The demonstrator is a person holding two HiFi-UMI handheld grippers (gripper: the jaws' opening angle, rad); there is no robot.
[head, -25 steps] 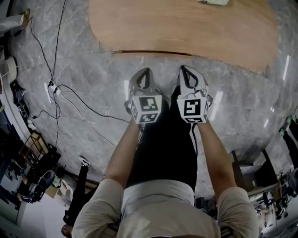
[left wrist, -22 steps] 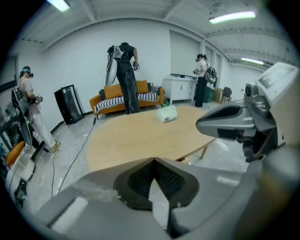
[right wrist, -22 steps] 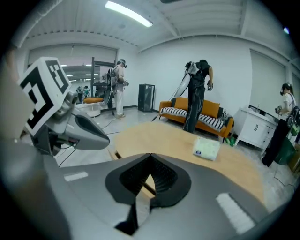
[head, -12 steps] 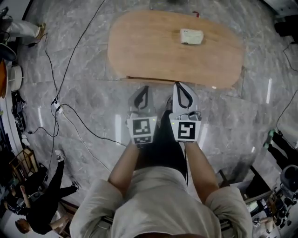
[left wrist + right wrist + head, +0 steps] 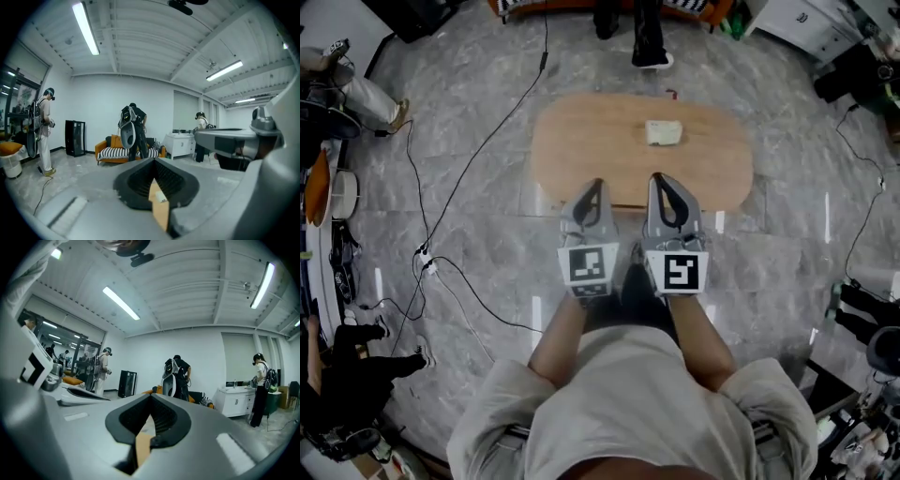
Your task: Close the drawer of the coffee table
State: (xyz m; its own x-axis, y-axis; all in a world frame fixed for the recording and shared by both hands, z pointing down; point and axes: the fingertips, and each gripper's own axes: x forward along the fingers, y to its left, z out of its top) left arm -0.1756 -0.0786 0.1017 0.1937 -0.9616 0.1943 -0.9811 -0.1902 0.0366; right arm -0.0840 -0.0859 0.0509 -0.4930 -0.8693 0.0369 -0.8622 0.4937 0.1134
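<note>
The drawer (image 5: pixel 629 205) is made out only as a thin dark line under the near long edge of the desk (image 5: pixel 581 141), and it appears to sit flush there, so the closing is judged to be done or all but done. The long axis of the desk is laid from left to right across the head view, so the drawer's travel is judged to run straight away from the person, towards the far long edge. The left tool (image 5: pixel 596 183) and the right tool (image 5: pixel 660 176) are held side by side with their tips drawn over that near edge, neither clearly the nearer. Level sights of the room, its sofa and its standing people are given in both gripper views, so the tools are judged to be well above the drawer and not at it. Both tools are seen fully closed with nothing gripped, and only a sliver of the desk's wood shows below the meeting tips. A small pale object (image 5: pixel 664 132) lies on the desk towards its far right part. Compared with a second ago, the desk is seen much smaller, its whole oval now in view where only the near part filled the top then, the tools have been lifted with the rising person, and their closed state is unchanged
</note>
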